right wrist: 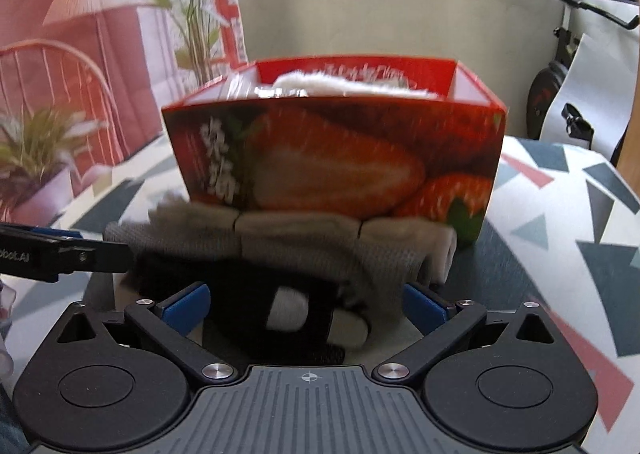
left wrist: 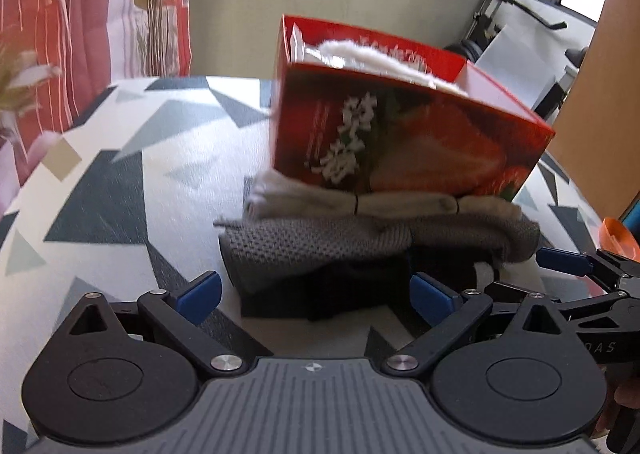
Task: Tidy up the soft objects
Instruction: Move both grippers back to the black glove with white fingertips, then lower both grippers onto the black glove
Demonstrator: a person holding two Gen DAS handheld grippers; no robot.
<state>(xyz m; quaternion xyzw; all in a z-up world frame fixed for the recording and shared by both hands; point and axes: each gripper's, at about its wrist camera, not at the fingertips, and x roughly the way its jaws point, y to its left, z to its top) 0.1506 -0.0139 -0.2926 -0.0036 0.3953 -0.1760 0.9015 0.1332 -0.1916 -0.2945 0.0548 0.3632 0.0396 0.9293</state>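
Though hidden leftward, pink triangles point(right wrist: 524, 173) rightward.

One red box point(right wrist: 336, 157) with one white cloth point(right wrist: 340, 87) inside. In front, one pile: one beige piece point(right wrist: 300, 230), one grey knit point(left wrist: 320, 250), one black piece point(right wrist: 240, 286) (edges blurred). Two grippers point(left wrist: 316, 294) point(right wrist: 306, 306).

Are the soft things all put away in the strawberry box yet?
Not yet. Something white and fluffy already sits in the strawberry box. Both the left gripper and right gripper are open, holding nothing. The pile of socks in front still waits.
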